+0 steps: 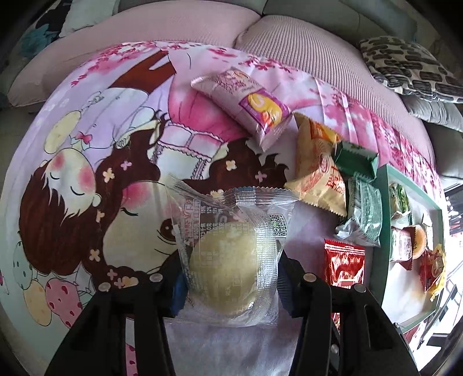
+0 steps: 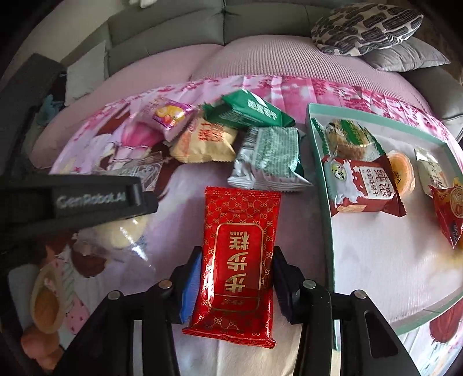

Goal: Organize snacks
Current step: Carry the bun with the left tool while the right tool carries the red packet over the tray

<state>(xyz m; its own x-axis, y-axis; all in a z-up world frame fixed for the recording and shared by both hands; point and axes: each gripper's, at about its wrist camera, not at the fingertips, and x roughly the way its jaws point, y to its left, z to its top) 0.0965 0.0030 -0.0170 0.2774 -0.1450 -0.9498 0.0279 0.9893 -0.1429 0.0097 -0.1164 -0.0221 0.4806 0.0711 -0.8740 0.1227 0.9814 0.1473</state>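
Note:
My left gripper [image 1: 230, 274] is shut on a clear packet with a pale round cake [image 1: 228, 260], which lies on the cartoon-print cloth [image 1: 86, 173]. My right gripper [image 2: 234, 286] is shut on a red packet with gold writing [image 2: 237, 260], which also shows in the left wrist view [image 1: 344, 264]. A pink packet [image 2: 170, 117], a yellow packet [image 2: 205, 141], a dark green packet [image 2: 249, 112] and a silver-green packet [image 2: 269, 159] lie in a loose pile beyond. The green-rimmed tray [image 2: 327, 202] to the right holds several packets.
The left gripper's black body [image 2: 86, 199] crosses the left of the right wrist view. Pink sofa cushions [image 1: 289, 49] and a patterned pillow [image 2: 364, 26] lie behind the cloth. The tray's near half [image 2: 385, 260] is bare white.

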